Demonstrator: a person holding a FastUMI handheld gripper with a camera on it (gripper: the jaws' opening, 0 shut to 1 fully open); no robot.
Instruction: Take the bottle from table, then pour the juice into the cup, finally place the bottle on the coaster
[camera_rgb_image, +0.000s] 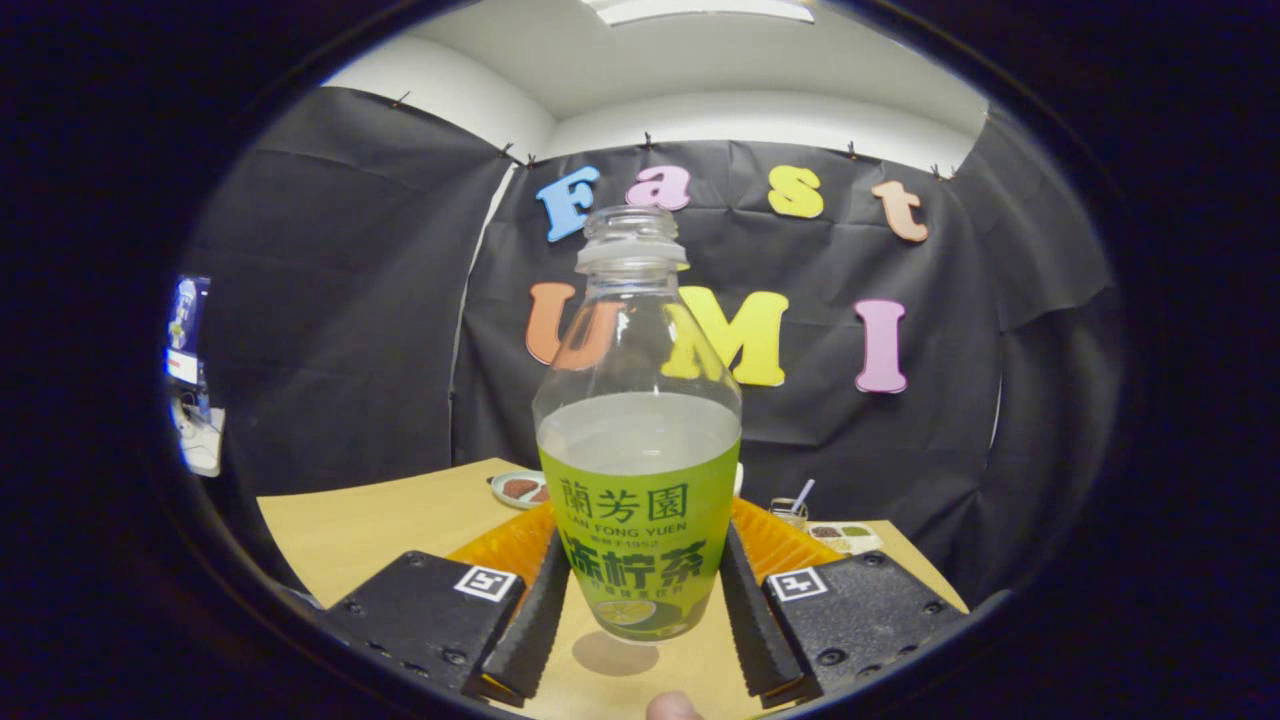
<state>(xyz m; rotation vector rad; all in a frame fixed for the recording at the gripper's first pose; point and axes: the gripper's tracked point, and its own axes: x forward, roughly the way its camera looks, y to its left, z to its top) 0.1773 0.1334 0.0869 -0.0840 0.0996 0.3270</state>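
Black ribbed fingers (535, 610) of the gripper (640, 610) press on both sides of the juice bottle (640, 470), pinching its green-labelled lower body; the bottle stands upright between them and appears lifted, since its shadow (615, 652) lies apart from its base on the tan table (380, 525). One bottle is seen, capless, with pale juice filling about half its height and a clear neck above. A fingertip (672, 706) of the person shows just below the bottle, at the near table edge. To the bottle's left the tabletop is bare and open out to its corner and far edge. Directly behind the bottle, spreading to either side of it, lies one orange ribbed mat or tray (510, 540), partly hidden by the fingers. Beyond the bottle to the left, near the table's far edge, sits one small plate (518, 488) with something brown on it. Beyond it to the right stands one small clear glass cup (788, 512) with a straw or stirrer in it, and just right of that cup a flat patterned coaster (845, 537) close to the table's right edge. Something white peeks out just behind the bottle's right shoulder, too hidden to identify.
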